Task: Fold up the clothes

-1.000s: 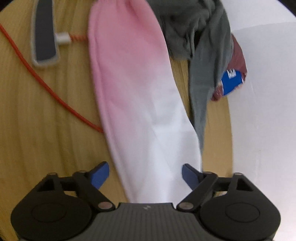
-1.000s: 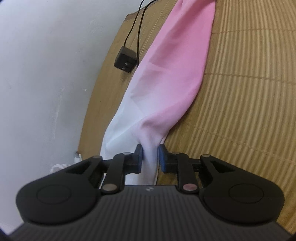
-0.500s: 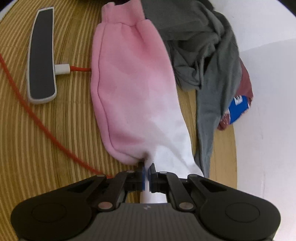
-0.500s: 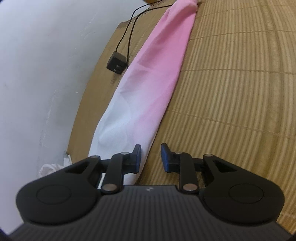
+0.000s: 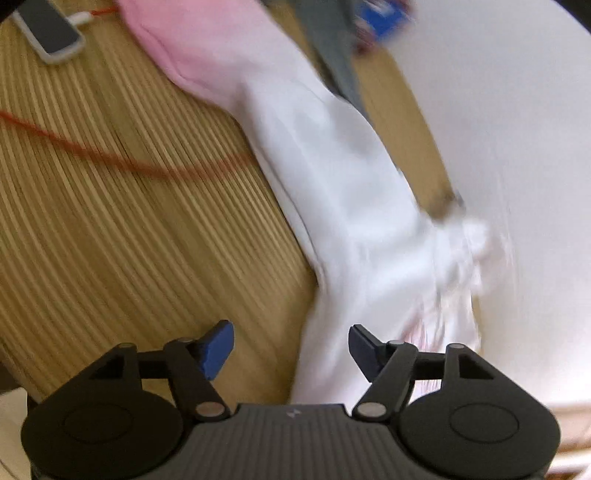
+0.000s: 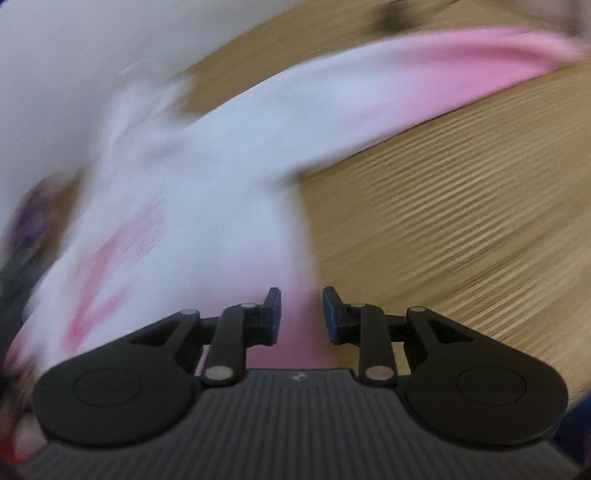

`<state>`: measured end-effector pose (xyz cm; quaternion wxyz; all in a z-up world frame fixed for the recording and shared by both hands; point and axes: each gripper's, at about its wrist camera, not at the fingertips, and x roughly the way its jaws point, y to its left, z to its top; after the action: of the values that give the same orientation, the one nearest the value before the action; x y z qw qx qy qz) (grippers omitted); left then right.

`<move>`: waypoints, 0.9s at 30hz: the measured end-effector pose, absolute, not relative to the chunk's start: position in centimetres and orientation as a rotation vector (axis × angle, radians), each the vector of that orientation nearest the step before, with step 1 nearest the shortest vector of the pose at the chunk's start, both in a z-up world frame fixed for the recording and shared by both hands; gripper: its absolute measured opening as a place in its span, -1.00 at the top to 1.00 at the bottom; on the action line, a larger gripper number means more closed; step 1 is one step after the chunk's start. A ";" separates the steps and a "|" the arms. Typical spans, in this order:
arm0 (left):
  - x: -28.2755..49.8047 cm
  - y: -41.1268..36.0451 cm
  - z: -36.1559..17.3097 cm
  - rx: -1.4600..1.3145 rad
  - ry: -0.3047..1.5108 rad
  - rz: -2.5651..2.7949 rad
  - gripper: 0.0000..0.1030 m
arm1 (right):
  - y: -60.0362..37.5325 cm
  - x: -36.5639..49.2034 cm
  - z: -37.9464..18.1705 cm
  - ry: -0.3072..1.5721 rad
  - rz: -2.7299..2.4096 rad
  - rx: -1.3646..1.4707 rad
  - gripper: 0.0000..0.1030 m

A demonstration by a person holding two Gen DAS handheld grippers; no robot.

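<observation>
Ribbed bamboo mat [image 5: 110, 229] — pink-white garment [image 5: 343, 192] lies from 11 o'clock down between the wide-spread left gripper [image 5: 291, 347]. Right gripper [image 6: 301, 314] narrowly parted, empty — cloth beneath, blurred.

pink-to-white garment [image 5: 332, 192], ribbed tan mat [image 5: 110, 221]

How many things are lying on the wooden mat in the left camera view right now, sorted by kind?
Clothes: 2, a pink-and-white garment and a grey garment
Cables: 1, an orange cable
Flat devices: 1, a grey-edged dark device
Blue items: 1, a blurred blue object, too smeared to identify
Total: 5
</observation>
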<state>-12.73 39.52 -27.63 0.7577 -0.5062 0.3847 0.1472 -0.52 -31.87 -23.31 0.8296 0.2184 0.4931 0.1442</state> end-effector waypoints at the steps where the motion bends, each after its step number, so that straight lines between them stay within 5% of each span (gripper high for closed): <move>1: -12.6 38.2 -27.5 -1.049 0.839 0.301 -0.43 | -31.9 -0.8 -23.8 1.058 0.343 0.485 0.01; 3: -10.8 36.7 -27.2 -0.957 0.856 0.266 -0.41 | -31.8 -1.0 -24.6 1.070 0.401 0.521 -0.03; 4: -9.7 36.2 -27.1 -0.916 0.874 0.256 -0.21 | -31.7 -0.6 -24.8 1.056 0.397 0.527 -0.03; 5: -8.7 35.9 -27.0 -0.879 0.897 0.252 0.16 | -31.5 -0.2 -25.1 1.043 0.393 0.534 -0.03; 6: -7.8 35.9 -27.1 -0.858 0.922 0.253 0.79 | -31.2 -0.4 -25.0 1.030 0.388 0.515 0.07; 7: -7.0 36.1 -27.2 -0.849 0.949 0.260 0.81 | -30.3 -1.0 -24.5 1.023 0.371 0.441 0.66; 8: -6.7 36.4 -27.3 -0.840 0.961 0.261 0.81 | -29.2 -0.8 -24.2 1.025 0.338 0.367 0.93; 18: -8.8 39.0 -26.2 -0.744 0.948 0.228 0.91 | -35.1 -1.9 -21.9 0.967 -0.099 0.390 0.95; 23: -9.8 39.0 -24.8 -0.682 0.937 0.228 0.57 | -32.6 -1.5 -19.7 0.889 0.062 0.444 0.82; 25: -10.1 37.8 -23.5 -0.641 0.927 0.244 0.18 | -31.0 -1.1 -18.6 0.854 0.136 0.439 0.43; 26: -10.0 37.2 -22.6 -0.613 0.913 0.265 0.18 | -30.0 -0.3 -17.9 0.830 0.180 0.428 0.28; 27: -9.7 36.4 -21.6 -0.580 0.894 0.303 0.18 | -28.8 1.1 -17.3 0.796 0.234 0.403 -0.09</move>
<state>-9.73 36.44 -21.59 0.8505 -0.2754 0.4244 0.1438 1.14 -28.75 -17.25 0.8955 0.1945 0.3840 0.1130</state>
